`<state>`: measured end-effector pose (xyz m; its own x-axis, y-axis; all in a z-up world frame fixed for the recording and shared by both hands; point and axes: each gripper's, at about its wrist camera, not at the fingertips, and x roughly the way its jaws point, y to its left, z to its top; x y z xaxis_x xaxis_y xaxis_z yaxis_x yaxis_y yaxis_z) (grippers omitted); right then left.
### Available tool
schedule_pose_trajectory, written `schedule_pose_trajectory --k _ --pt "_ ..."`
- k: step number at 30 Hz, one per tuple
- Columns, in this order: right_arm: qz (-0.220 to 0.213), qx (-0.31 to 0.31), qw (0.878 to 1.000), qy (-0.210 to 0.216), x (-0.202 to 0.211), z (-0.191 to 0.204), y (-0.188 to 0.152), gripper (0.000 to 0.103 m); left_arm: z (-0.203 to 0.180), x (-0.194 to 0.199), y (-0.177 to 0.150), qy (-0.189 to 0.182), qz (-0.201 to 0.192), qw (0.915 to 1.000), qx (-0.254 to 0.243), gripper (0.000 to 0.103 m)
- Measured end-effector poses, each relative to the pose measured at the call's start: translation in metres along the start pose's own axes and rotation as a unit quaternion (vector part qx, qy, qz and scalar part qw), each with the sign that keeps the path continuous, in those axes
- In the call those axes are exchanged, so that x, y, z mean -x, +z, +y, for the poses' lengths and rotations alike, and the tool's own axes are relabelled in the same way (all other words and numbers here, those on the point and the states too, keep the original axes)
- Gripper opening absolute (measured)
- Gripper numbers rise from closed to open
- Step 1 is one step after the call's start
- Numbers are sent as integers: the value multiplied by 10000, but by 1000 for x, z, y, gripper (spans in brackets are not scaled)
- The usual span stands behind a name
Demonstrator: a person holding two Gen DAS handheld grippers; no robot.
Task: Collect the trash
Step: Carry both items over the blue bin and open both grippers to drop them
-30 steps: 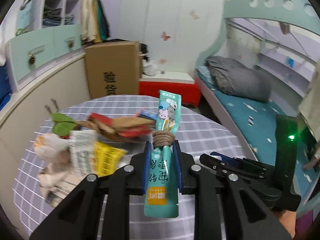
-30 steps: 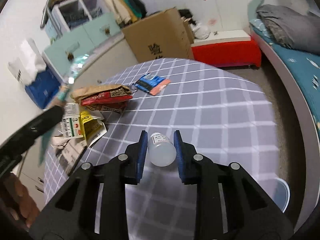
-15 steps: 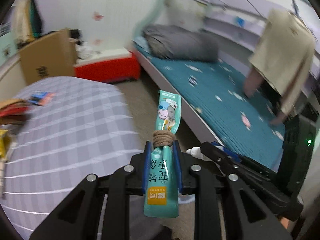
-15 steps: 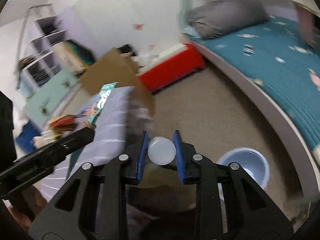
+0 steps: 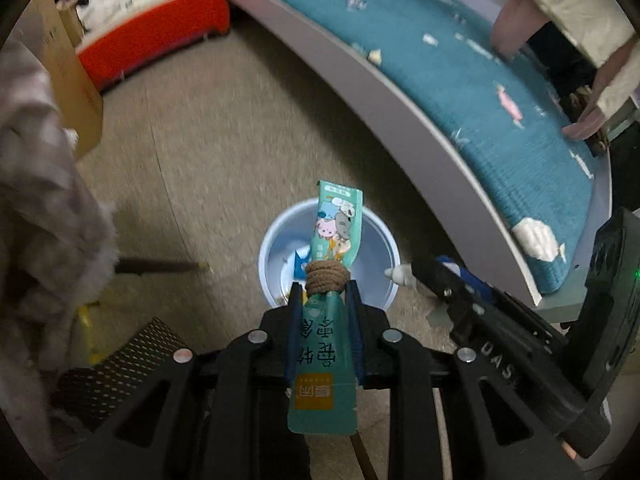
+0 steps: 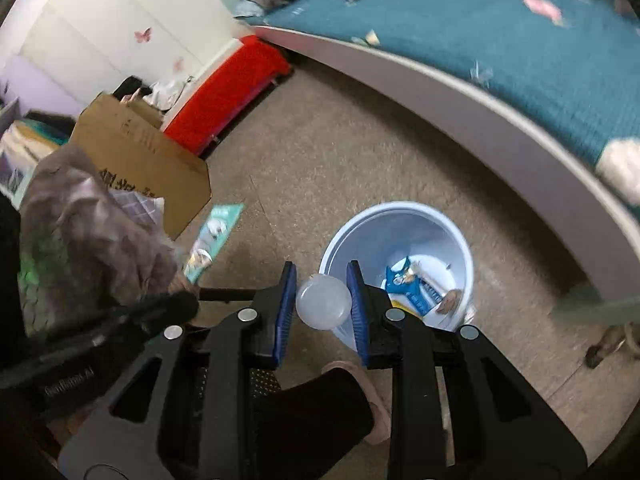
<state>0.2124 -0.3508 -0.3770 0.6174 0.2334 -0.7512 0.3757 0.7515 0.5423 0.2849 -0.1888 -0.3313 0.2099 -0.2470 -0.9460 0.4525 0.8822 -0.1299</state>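
Here the left gripper [image 5: 323,294] is clamped on a teal pouch [image 5: 326,344], the right gripper [image 6: 323,306] on a bottle [image 6: 323,306]. Beyond both sits the bin [image 6: 460,240] on the floor. Released now, the bottle risks hitting the rim and bouncing out.

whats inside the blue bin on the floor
In the blue bin, a blue wrapper and a small brown scrap lie on the bottom. The right gripper hides the near part.

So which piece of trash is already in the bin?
The blue wrapper lies on the bottom of the bin. The teal packet and the little bottle are each held in a gripper.
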Motion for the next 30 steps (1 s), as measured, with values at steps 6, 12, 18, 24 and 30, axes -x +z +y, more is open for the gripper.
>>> schedule_pose_trajectory --k 6,12,18,24,30 --pt "171 -273 9993 -165 -27 -20 -5 53 11 -41 11 -133 442 9988 140 21" --pt "215 -458 9983 -303 -32 -32 -12 58 14 -71 7 -175 781 9967 165 21" --pt "226 -496 9976 -424 -33 -38 -16 60 11 -99 4 -240 1114 9932 230 21" --pt "-302 -595 9961 -572 -13 -41 -17 60 0 -106 7 -315 1141 9929 150 21" --pt "-942 -762 9911 -554 18 -40 -13 61 -14 -87 22 -595 785 9951 105 27"
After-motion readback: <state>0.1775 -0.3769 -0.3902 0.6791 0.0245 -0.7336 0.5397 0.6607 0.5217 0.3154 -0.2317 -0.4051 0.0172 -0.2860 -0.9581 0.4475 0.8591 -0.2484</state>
